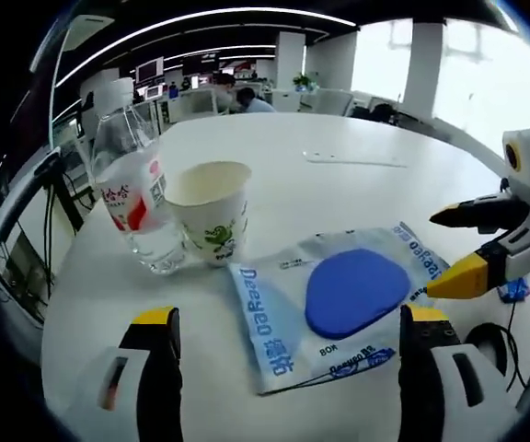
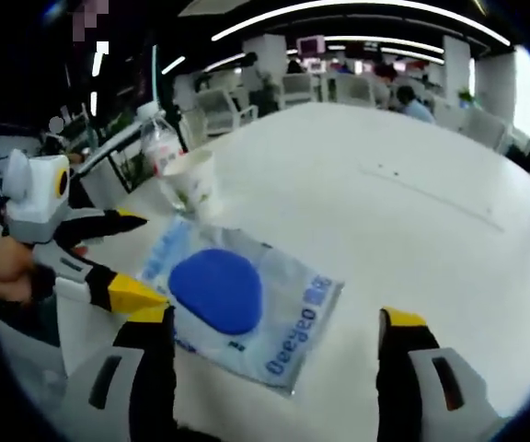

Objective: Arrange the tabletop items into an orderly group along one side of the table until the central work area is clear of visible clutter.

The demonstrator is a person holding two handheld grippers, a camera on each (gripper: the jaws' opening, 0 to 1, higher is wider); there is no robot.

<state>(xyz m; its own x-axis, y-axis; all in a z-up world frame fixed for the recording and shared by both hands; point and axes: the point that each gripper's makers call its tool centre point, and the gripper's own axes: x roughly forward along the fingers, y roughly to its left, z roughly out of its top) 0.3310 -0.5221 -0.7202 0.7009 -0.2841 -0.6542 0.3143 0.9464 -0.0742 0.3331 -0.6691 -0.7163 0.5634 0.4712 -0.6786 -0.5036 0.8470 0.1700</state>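
Note:
A clear plastic bag with blue print [image 1: 279, 322] lies flat on the white table [image 1: 339, 129], with a blue oval pad [image 1: 355, 290] inside it. My left gripper [image 1: 293, 318] hangs open above the bag's near edge. My right gripper [image 1: 438, 253] comes in from the right, open, its lower yellow tip at the bag's right edge. Behind the bag stand a paper cup [image 1: 212, 210] and a clear water bottle [image 1: 136, 198], side by side. In the right gripper view the bag [image 2: 288, 318], pad [image 2: 217, 290], cup [image 2: 191, 180] and bottle [image 2: 159, 143] lie ahead of my right gripper [image 2: 274, 319]. The left gripper [image 2: 145, 258] is open at the bag's left edge.
A thin pale strip [image 1: 357, 161] lies farther out on the table. A small blue item [image 1: 515, 290] sits at the right edge by a cable. A hand [image 2: 3, 272] holds the left gripper. Office chairs and desks [image 2: 293, 87] stand beyond the table.

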